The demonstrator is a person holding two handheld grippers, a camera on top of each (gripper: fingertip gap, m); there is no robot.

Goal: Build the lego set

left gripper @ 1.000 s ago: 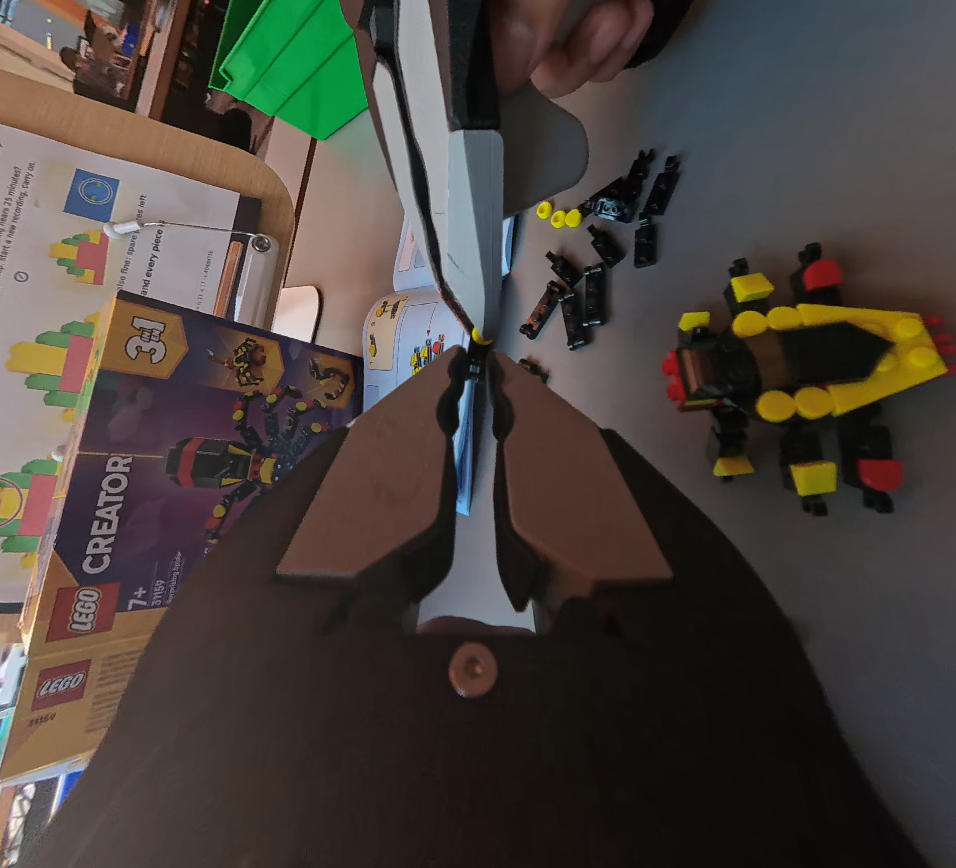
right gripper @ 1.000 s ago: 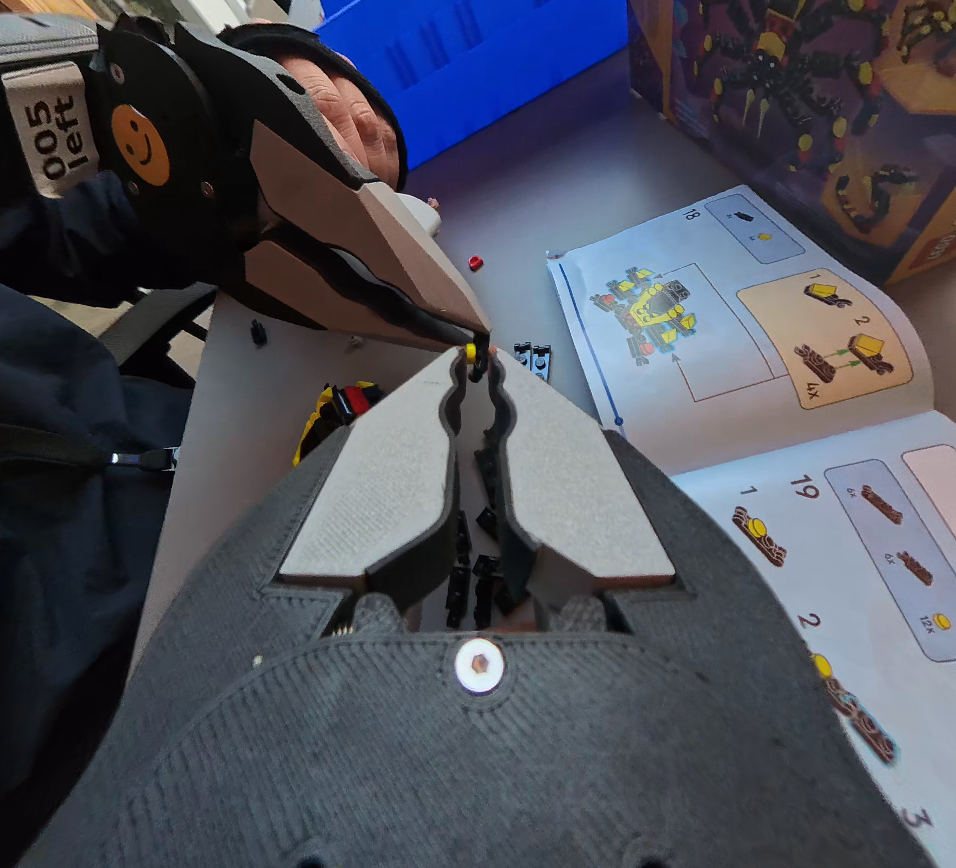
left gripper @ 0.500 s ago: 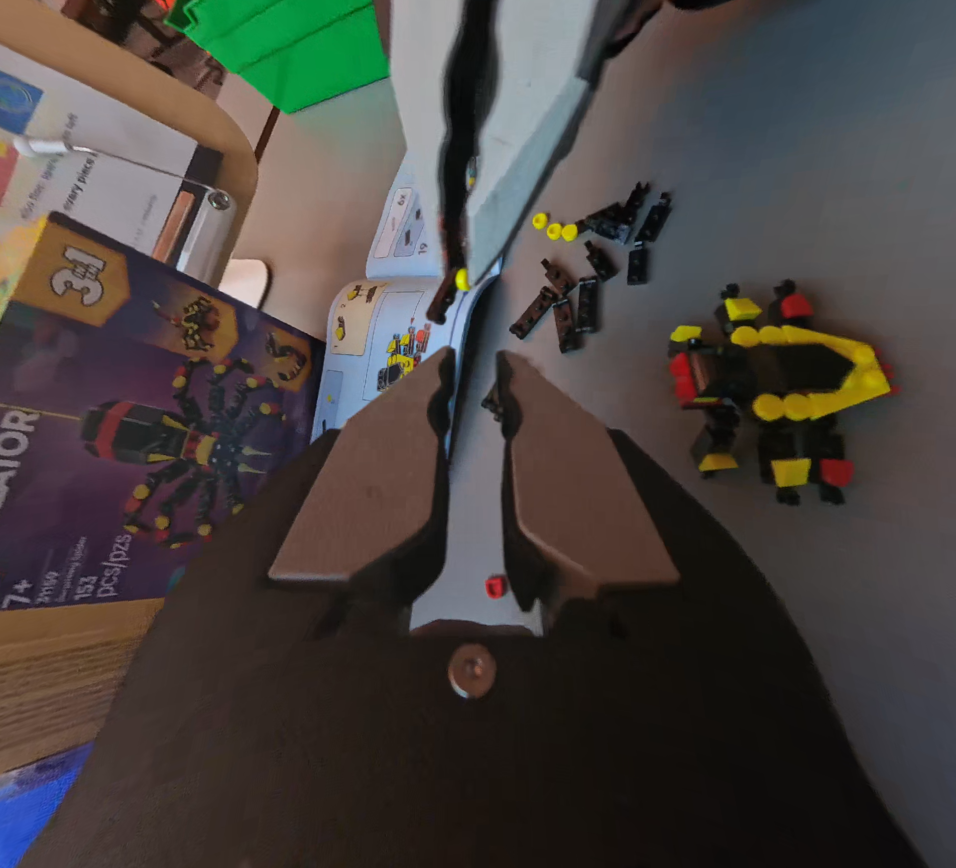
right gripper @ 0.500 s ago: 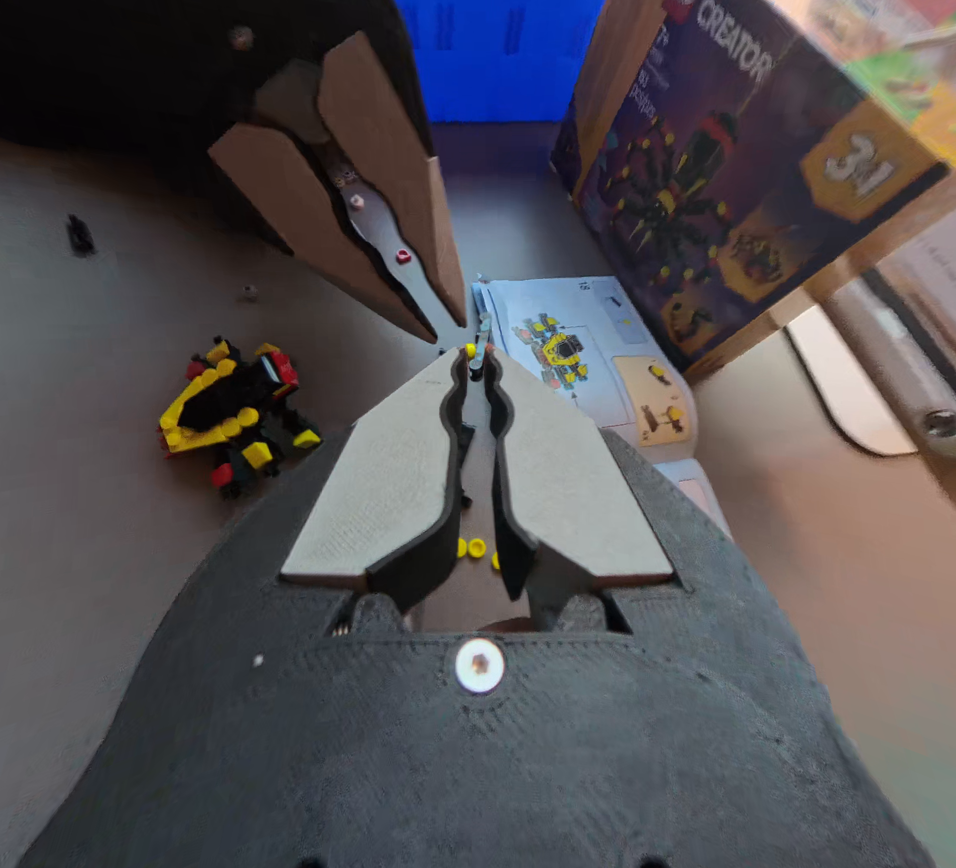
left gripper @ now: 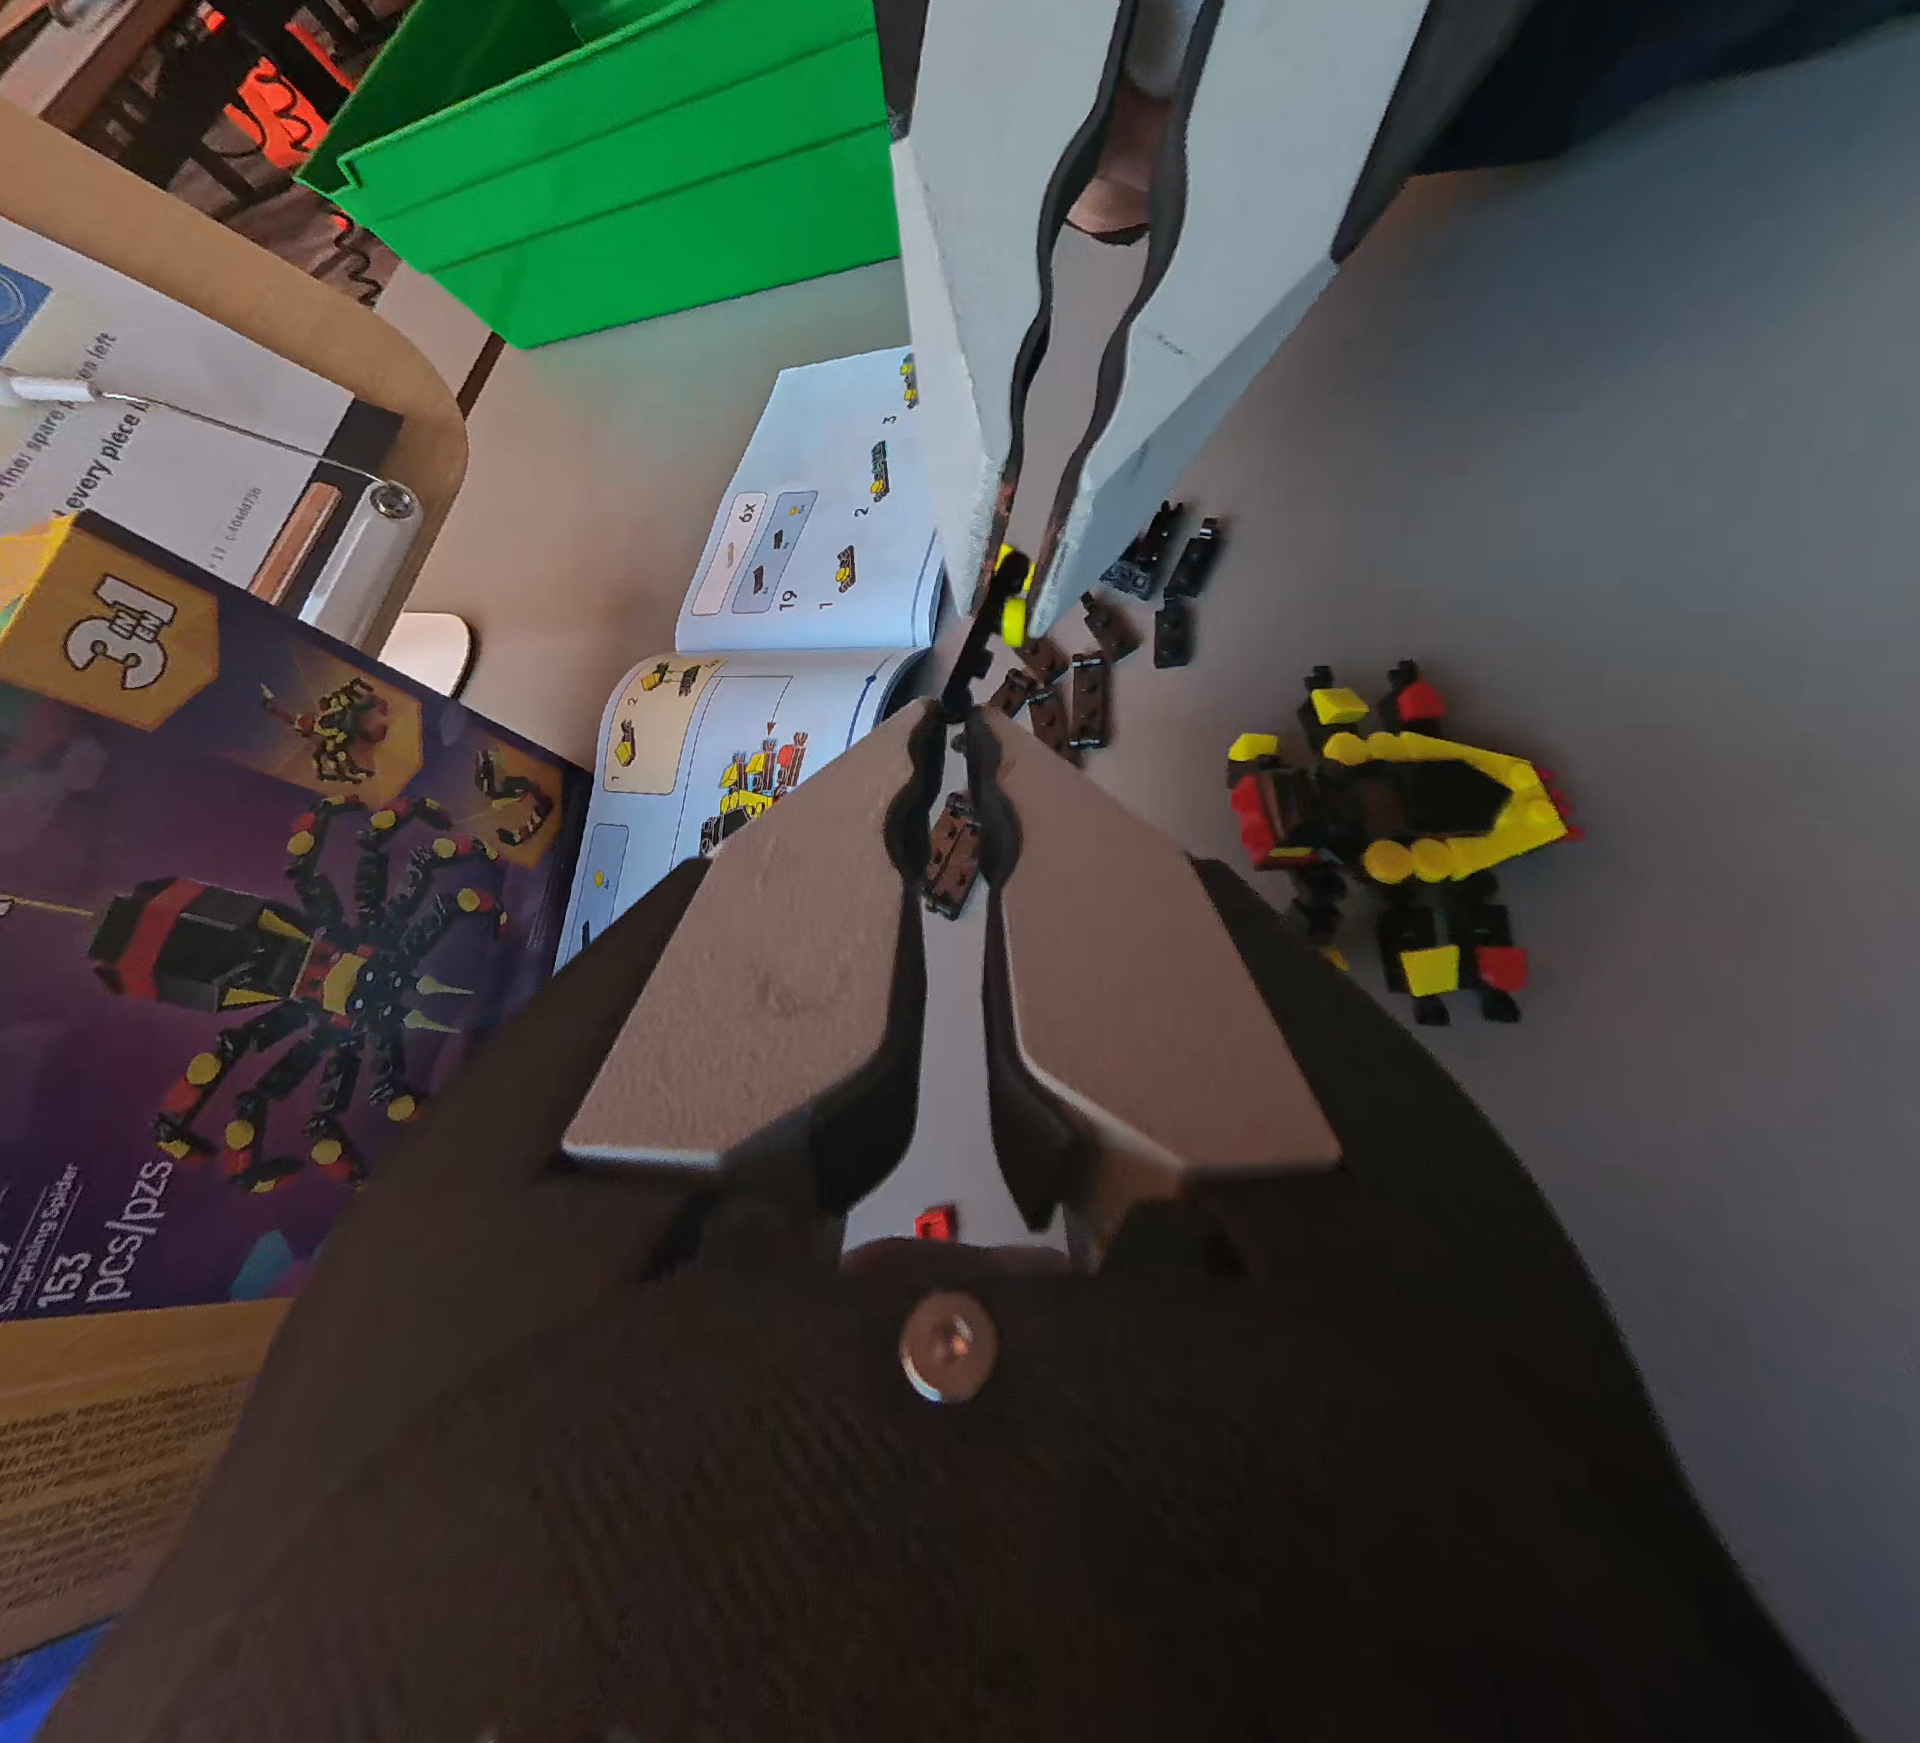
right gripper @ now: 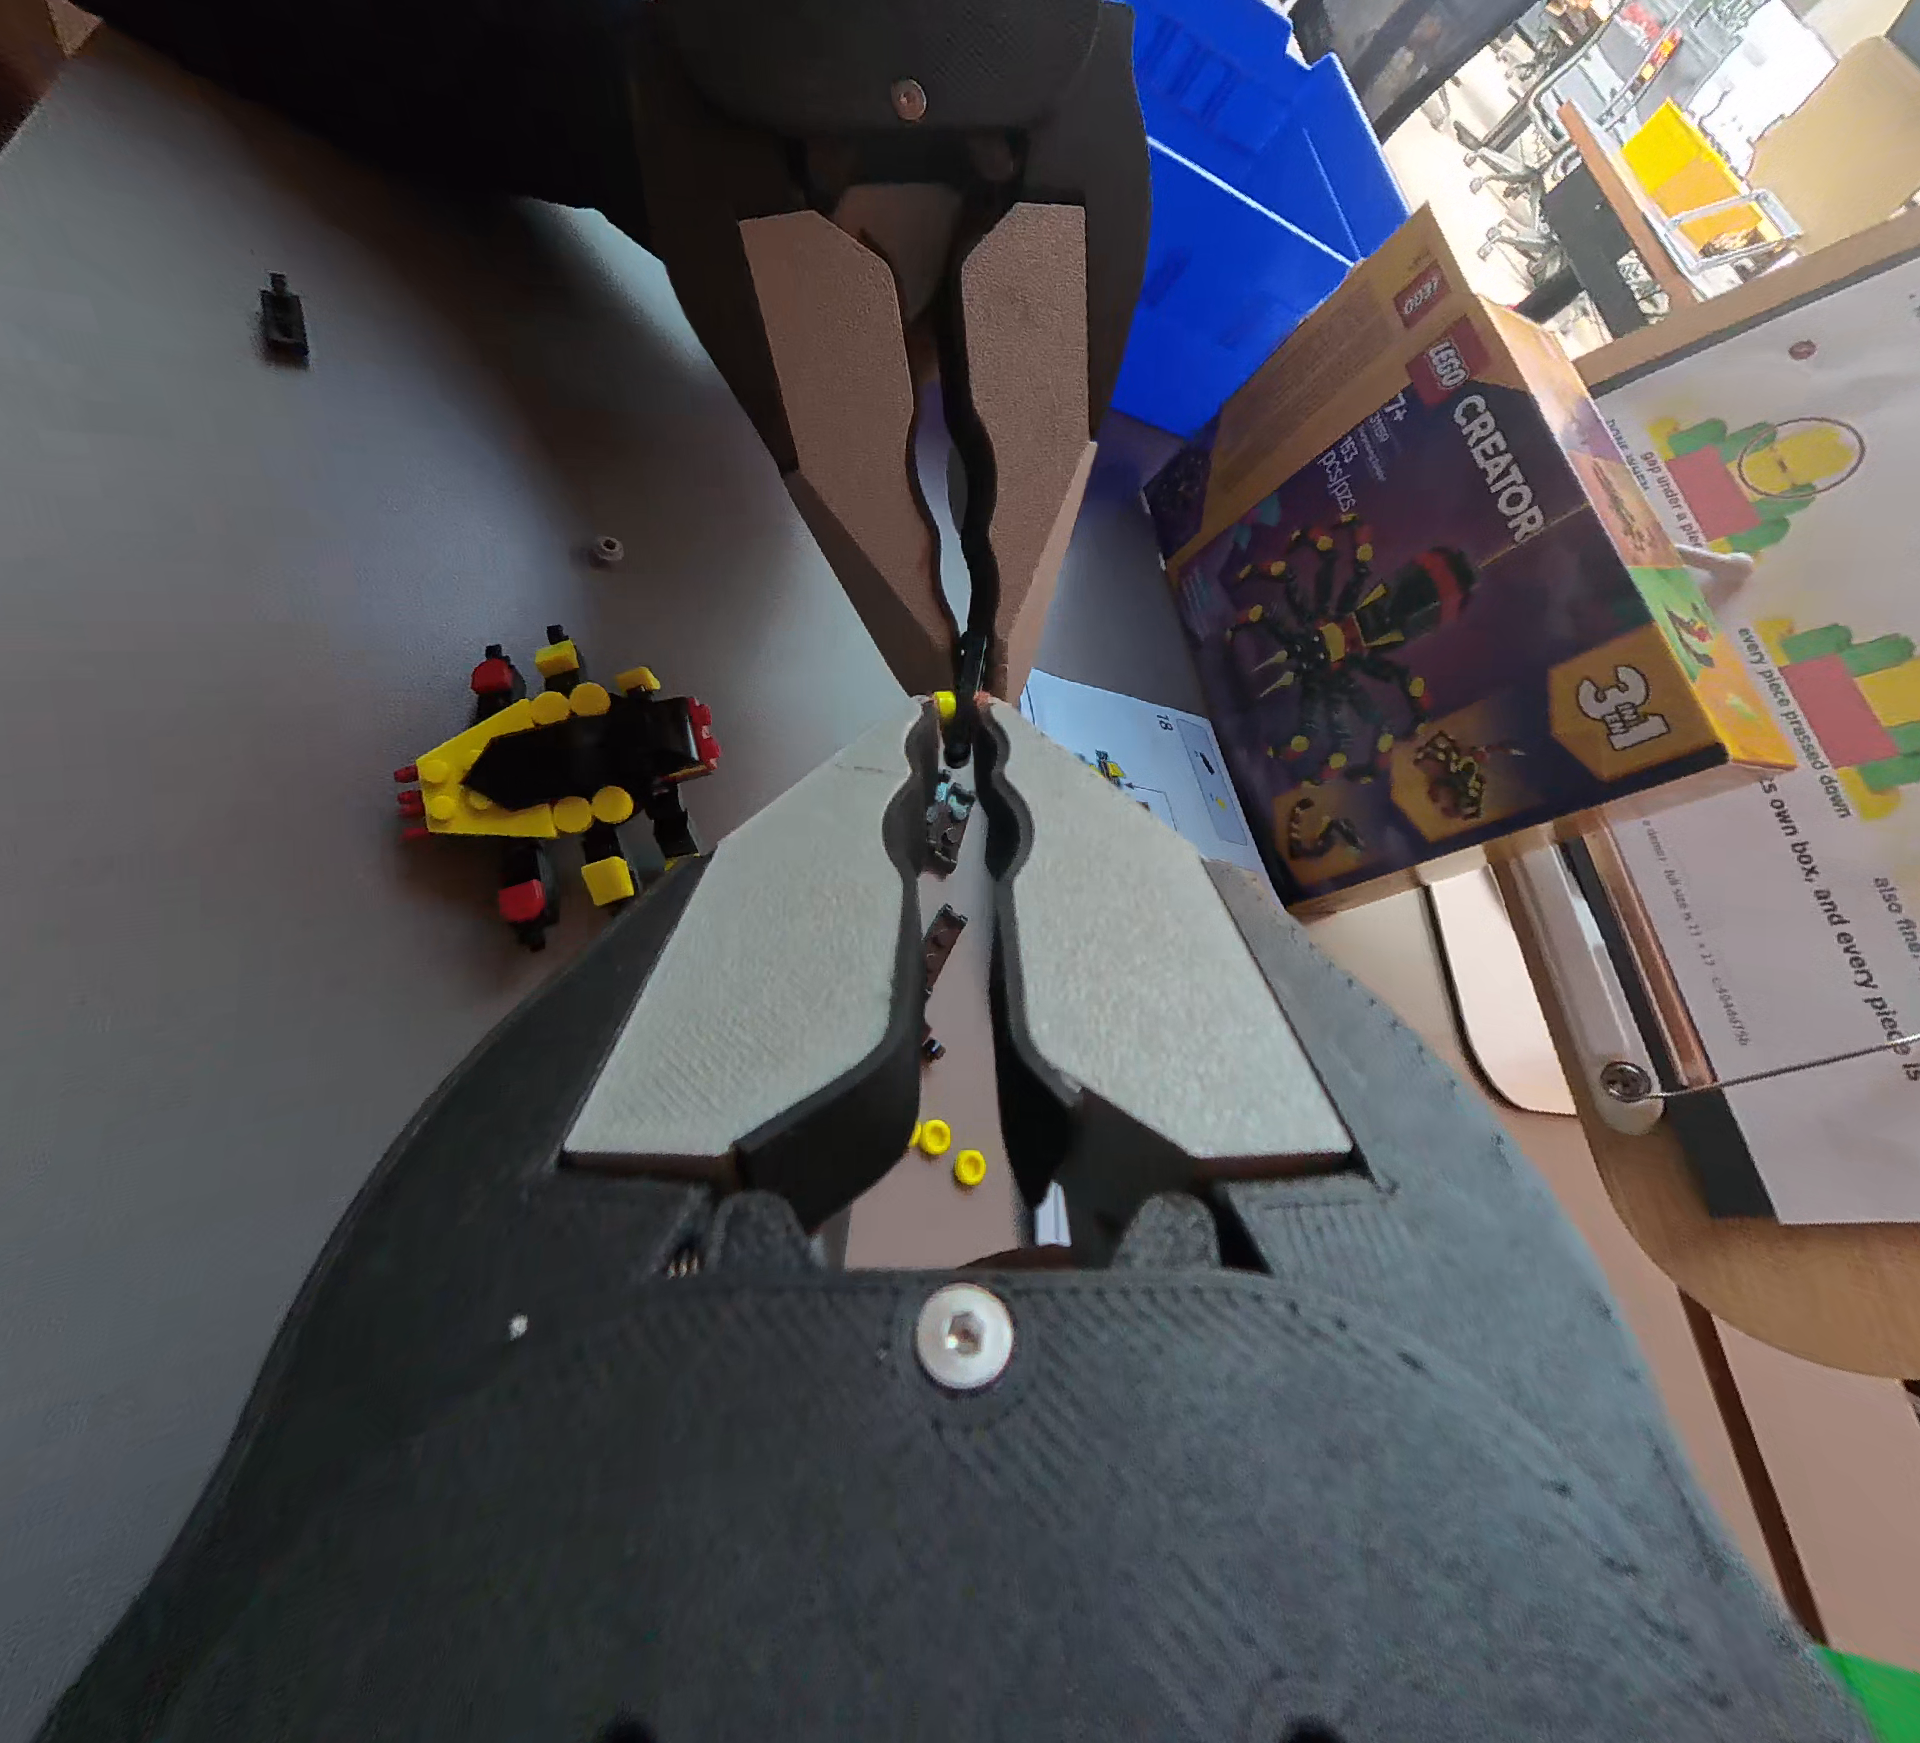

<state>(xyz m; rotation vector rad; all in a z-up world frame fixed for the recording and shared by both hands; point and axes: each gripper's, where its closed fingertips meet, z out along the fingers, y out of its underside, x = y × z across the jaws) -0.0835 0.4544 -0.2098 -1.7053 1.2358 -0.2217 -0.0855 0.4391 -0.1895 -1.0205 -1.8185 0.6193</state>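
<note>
A small black leg piece with a yellow stud [left gripper: 1006,600] hangs in the air between the two grippers. My right gripper [left gripper: 1013,597], grey-fingered, comes down from the top and is shut on the studded end. My left gripper [left gripper: 954,719], brown-fingered, is shut on the piece's other, thin black end. In the right wrist view the same piece [right gripper: 945,706] sits at my right gripper [right gripper: 961,719], with the left gripper [right gripper: 971,667] tip to tip above it. The yellow, black and red model [left gripper: 1392,820] stands on the grey table, seen in the right wrist view too [right gripper: 561,758].
Loose black and brown pieces [left gripper: 1081,685] and yellow studs [right gripper: 945,1148] lie under the grippers. The open instruction booklet [left gripper: 790,550], the set's box [left gripper: 260,862], a green bin [left gripper: 644,114] and a blue bin [right gripper: 1226,187] ring the area. A stray black piece [right gripper: 283,322] lies apart. My left and right fingertips are right by each other.
Half a second ago the grippers were apart, the left one a little open. Now they meet tip to tip again and the left has closed on the piece's free end.
</note>
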